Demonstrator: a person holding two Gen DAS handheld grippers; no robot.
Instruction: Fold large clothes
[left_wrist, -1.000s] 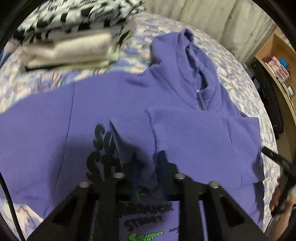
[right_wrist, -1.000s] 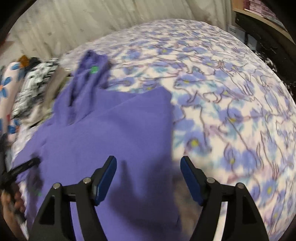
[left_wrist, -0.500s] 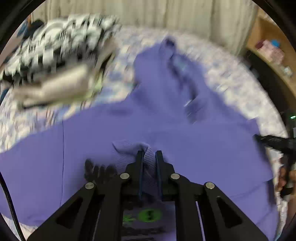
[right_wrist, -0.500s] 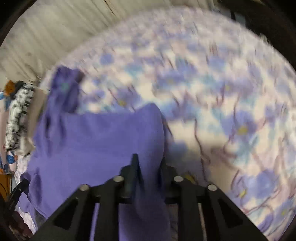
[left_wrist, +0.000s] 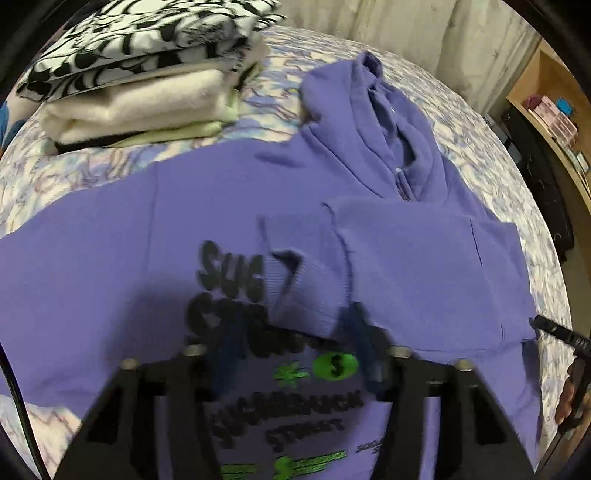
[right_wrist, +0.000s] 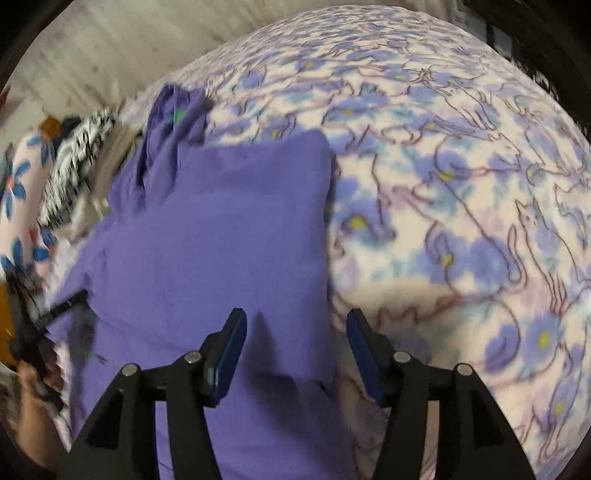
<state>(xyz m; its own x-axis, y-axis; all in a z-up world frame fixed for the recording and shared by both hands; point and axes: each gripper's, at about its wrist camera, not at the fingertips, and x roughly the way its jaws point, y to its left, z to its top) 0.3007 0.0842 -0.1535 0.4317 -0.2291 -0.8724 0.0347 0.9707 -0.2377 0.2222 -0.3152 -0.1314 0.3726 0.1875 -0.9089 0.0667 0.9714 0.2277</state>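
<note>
A purple hoodie (left_wrist: 207, 206) with black and green lettering lies flat on the bed, hood toward the far end. One sleeve is folded across the chest, its ribbed cuff (left_wrist: 295, 284) lying over the print. My left gripper (left_wrist: 295, 354) is open just behind that cuff and holds nothing. In the right wrist view the hoodie (right_wrist: 221, 229) shows its folded right side. My right gripper (right_wrist: 295, 347) is open above the hoodie's right edge and holds nothing.
A stack of folded clothes (left_wrist: 140, 74), black-and-white patterned on top, sits at the far left of the bed. The floral blanket (right_wrist: 461, 184) covers the bed to the right. A wooden shelf (left_wrist: 554, 110) stands at the right. The right gripper's tip (left_wrist: 554, 332) shows beside the hoodie.
Half a second ago both grippers were shut on purple cloth. Now both are open; the sleeve cuff lies on the chest and the right side lies flat.
</note>
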